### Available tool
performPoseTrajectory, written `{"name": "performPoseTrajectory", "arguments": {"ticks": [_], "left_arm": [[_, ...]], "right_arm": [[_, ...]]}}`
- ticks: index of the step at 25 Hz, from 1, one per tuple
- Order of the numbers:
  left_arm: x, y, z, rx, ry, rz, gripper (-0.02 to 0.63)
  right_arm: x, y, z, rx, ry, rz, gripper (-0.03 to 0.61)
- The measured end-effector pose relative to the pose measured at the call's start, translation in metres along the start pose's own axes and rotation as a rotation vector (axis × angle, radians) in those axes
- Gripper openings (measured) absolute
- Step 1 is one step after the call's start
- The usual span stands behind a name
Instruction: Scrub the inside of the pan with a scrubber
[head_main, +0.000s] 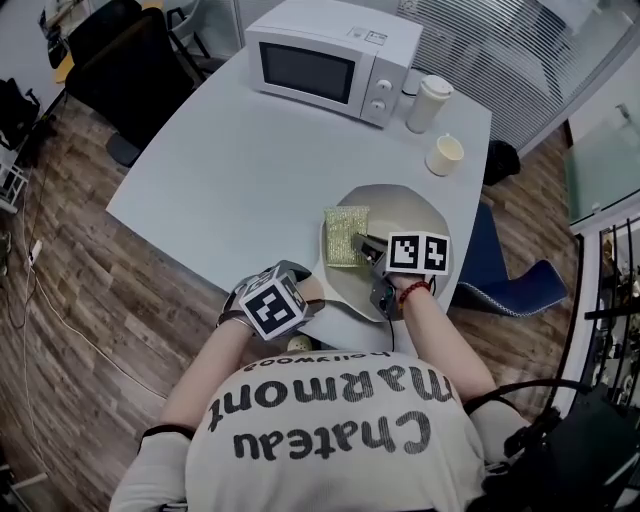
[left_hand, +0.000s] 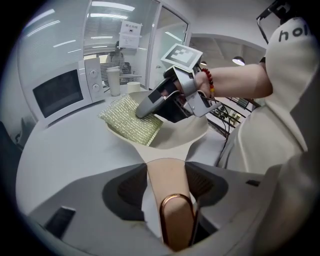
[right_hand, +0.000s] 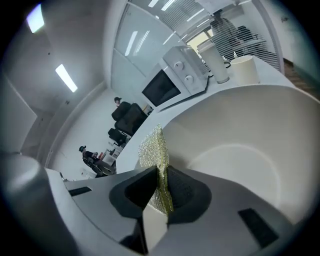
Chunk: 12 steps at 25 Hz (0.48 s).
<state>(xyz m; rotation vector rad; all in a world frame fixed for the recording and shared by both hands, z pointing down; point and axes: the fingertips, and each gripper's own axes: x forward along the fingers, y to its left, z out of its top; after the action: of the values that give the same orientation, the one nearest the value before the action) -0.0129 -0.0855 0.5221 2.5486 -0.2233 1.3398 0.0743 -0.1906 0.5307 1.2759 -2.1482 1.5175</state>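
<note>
Pan (head_main: 405, 215), at the table (head_main: 220, 170) edge well apart from the microwave (head_main: 330, 65), is steadied by left gripper (left_hand: 167, 172) fingers clamped on its handle (left_hand: 168, 200), while right gripper (right_hand: 159, 187) fingers pinch the scrubber (right_hand: 152, 150) edge-on, apparently poised for scrubbing inside.

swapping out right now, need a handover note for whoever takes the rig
Left hand-held gripper: shut on the handle of the pan.
Right hand-held gripper: shut on the scrubber, at the pan's left rim.
Pan: on the table, near edge.
Done: both grips taken.
Left: scrub the inside.
</note>
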Motion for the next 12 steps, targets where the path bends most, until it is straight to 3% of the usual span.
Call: {"name": "performPoseTrajectory", "arguments": {"ticks": [12], "left_arm": [[0.0, -0.001, -0.002, 0.021, 0.004, 0.013, 0.233]], "right_arm": [[0.03, -0.019, -0.008, -0.085, 0.016, -0.132, 0.06]]}}
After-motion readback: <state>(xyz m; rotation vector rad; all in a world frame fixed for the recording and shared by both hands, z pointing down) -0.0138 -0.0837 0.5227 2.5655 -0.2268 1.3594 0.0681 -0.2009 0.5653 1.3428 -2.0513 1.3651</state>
